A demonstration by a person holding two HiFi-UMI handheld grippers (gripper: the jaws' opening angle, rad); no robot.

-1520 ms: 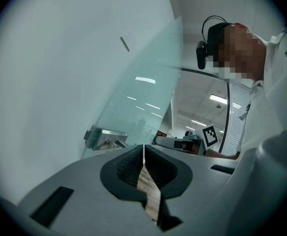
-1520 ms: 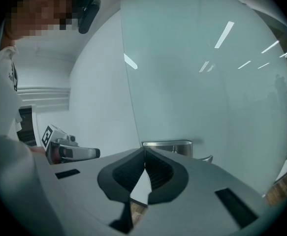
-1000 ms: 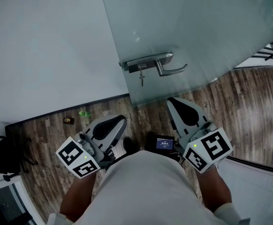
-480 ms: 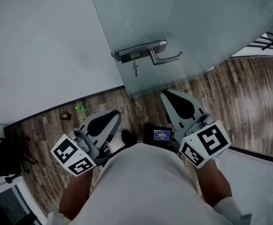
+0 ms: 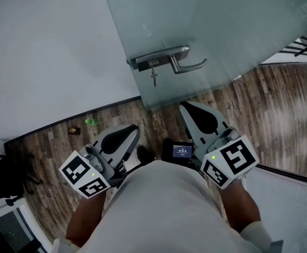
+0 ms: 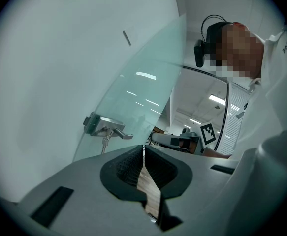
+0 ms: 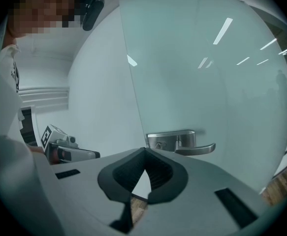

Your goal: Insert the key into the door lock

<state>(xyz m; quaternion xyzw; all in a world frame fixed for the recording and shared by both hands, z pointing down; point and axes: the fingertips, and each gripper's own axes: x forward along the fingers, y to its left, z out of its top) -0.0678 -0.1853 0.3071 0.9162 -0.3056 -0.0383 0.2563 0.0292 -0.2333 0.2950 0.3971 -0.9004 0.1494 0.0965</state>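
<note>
Two tools hang low by the person's waist, left gripper (image 5: pixel 135 129) and right gripper (image 5: pixel 185 108) both clenched empty, well short of the glass door (image 5: pixel 221 30), where the key (image 5: pixel 154 79) dangles from the lock (image 5: pixel 161 60) beside the lever handle (image 5: pixel 190 66).

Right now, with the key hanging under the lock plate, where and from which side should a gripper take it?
Probably the free lower end, from below: the key hangs straight down beneath the lock plate. Come in on the side away from the lever handle, which juts out close beside it.
</note>
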